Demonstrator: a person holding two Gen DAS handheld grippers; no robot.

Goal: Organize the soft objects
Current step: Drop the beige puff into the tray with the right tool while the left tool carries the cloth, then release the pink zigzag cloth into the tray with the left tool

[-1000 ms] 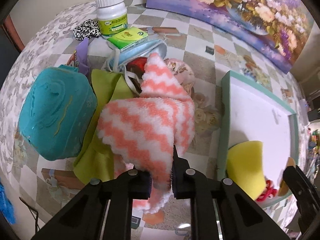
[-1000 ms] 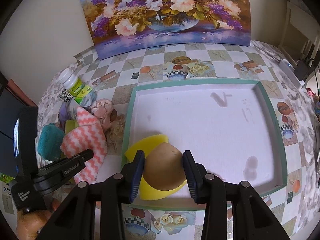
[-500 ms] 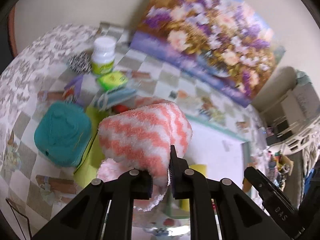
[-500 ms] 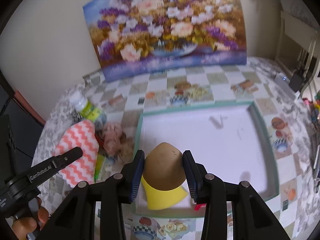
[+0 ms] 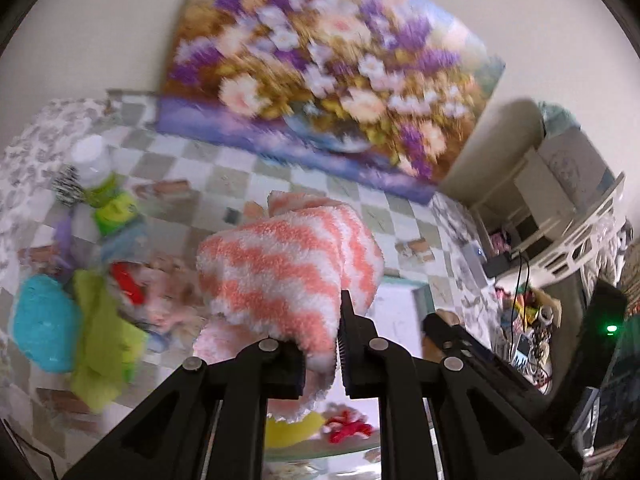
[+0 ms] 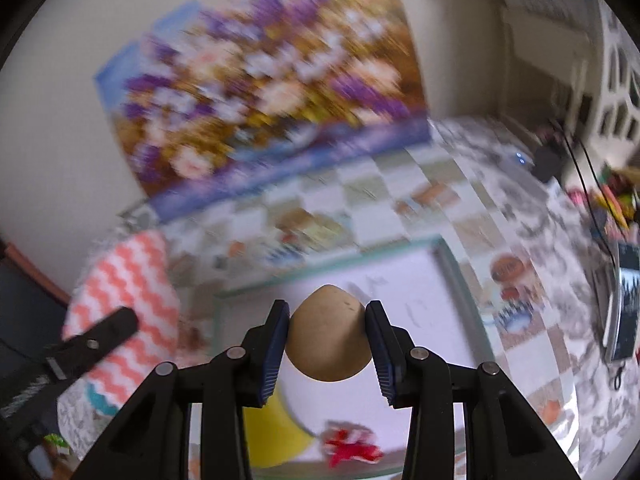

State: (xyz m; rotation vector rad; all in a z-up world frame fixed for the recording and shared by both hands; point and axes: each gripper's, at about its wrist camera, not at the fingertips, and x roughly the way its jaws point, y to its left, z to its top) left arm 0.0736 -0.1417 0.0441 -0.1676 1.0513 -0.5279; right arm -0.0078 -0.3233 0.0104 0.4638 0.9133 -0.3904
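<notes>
**Two grippers, each holding a soft object above a tiled table**

Two loads are raised. Nearest, the left gripper (image 5: 322, 354) pinches a fluffy coral-and-white zigzag cloth (image 5: 288, 268), lifted off the table; the right gripper (image 6: 326, 350) clamps a tan egg-shaped sponge (image 6: 328, 336) between blue pads (image 6: 276, 344). Beneath lies a white tray (image 6: 442, 256) with a teal rim, holding a yellow sponge (image 6: 272, 436) and a red item (image 6: 350, 446) at its near edge. Left of the tray, a blurred heap: teal sponge (image 5: 42, 322), lime cloth (image 5: 102, 340), white-capped bottle (image 5: 94, 170). The checkered tablecloth (image 5: 256, 178) runs back to a floral painting (image 5: 320, 68) leaning on a cream wall. White furniture (image 5: 568, 200) and cables stand at far right.
</notes>
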